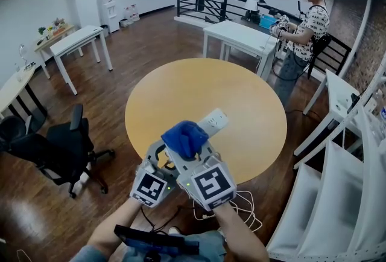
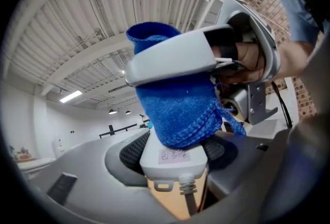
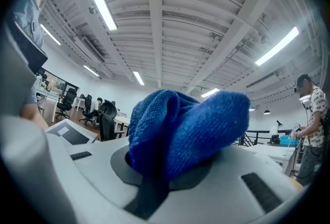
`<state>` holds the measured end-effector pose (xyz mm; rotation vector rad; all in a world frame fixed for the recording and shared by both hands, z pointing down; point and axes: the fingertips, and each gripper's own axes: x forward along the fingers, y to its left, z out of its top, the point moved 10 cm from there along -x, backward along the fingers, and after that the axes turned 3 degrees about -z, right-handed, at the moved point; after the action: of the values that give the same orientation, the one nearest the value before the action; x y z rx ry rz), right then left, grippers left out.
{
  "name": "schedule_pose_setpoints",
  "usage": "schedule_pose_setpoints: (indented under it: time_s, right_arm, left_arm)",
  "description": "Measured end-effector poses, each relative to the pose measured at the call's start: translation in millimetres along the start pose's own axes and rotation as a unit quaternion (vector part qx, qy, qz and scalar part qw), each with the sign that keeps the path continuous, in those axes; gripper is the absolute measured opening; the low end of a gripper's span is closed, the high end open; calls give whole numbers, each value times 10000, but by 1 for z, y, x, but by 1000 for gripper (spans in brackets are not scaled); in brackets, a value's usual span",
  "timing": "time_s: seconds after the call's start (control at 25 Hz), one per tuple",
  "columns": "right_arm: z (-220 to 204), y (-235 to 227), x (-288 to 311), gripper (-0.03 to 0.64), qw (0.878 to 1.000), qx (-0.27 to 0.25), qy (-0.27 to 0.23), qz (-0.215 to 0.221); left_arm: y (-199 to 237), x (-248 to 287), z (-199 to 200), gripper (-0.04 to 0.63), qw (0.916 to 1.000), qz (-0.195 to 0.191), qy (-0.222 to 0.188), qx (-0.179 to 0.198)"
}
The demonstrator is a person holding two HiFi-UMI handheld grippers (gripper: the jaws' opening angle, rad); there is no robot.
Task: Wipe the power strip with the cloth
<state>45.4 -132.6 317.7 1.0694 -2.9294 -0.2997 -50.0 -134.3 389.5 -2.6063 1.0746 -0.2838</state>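
Two grippers are meeting over the near edge of the round wooden table point(image 1: 181, 92), whose top is otherwise bare. We are working in a wide room with a dark wood floor point(image 1: 145, 43), white desks point(image 1: 78, 42) and a black railing point(image 1: 205, 4) at the back. We are clamping our left gripper point(image 1: 161, 155) onto the cord end of the white power strip point(image 1: 214, 122), its jaws closed against both sides of the casing point(image 2: 175, 158). Our right gripper point(image 1: 194, 147) is pinching the bunched blue cloth point(image 1: 184, 137) tight and pressing it onto the strip's top face. We cannot tell whether the strip's far end is touching the table.

A black office chair point(image 1: 63, 146) is standing to our left, a white cable point(image 1: 241, 206) is lying coiled on the floor below, and a person point(image 1: 304, 22) is standing at a far desk. From the right gripper view the cloth point(image 3: 180, 125) is hiding the strip entirely.
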Motion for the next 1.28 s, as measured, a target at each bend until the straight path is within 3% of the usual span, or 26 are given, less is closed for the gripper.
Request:
schedule_pose_setpoints:
  time_s: [0.32,0.6,0.8,1.04,1.28]
  right_arm:
    - [3,-1,-5,60,9998,112,-139,-61]
    - [27,-27,-40,60,9958,52,-798,-451]
    - [1,-24,-41,60,9974,16,-495,-524]
    - [-3,-34,-39,60,9963,11,-536,-666]
    - [4,-64,-43,60,9904,-364,-861,-1023]
  left_arm:
    - [-1,1,-4,284,10000,-24,-93,12]
    - [14,-7,-3,284,9972,137,-283,-675]
    - [21,-12,-1,284,9938,92,-521,-975]
    - [21,-12,0,284,9925,-30,-645,-1034]
    - [24,-13,-4,284,9916,-66,-833,-990]
